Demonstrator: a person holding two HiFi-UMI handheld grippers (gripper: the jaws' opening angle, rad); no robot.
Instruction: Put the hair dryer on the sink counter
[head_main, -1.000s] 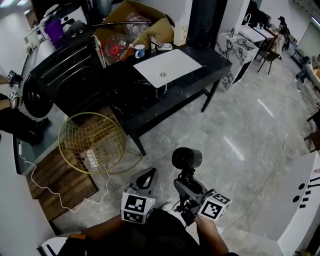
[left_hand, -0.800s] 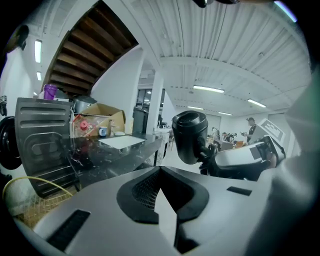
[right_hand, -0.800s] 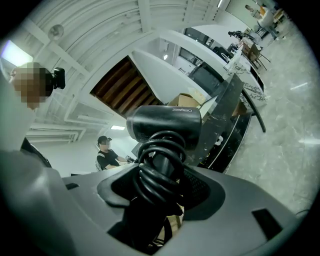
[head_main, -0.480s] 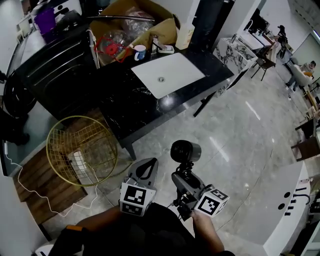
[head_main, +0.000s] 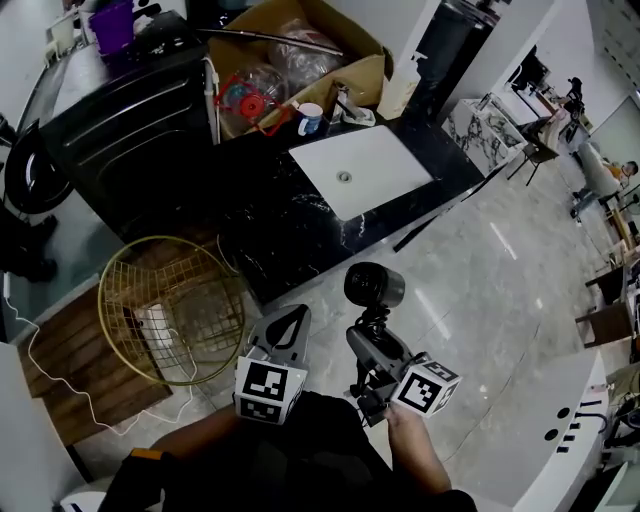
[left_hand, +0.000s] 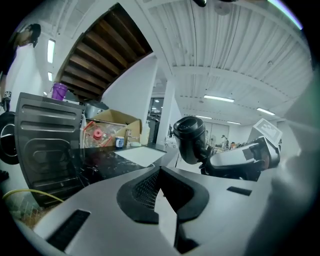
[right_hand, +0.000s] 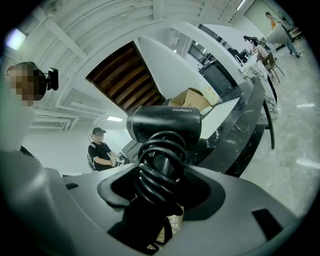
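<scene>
Black hair dryer (head_main: 374, 286) sits clamped in the right gripper (head_main: 372, 338), not yet on the upper-centre worktop (head_main: 268, 212).

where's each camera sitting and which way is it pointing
Head view: on the person's head, facing steeply down at the floor, counter and basket; arms, left gripper and right gripper show.
Left gripper view: on the left gripper, looking along its shut jaws toward the counter; the right gripper shows at right.
Right gripper view: on the right gripper, looking along jaws shut on the hair dryer; only its jaws show.
Shared: all three show the hair dryer and counter.
</scene>
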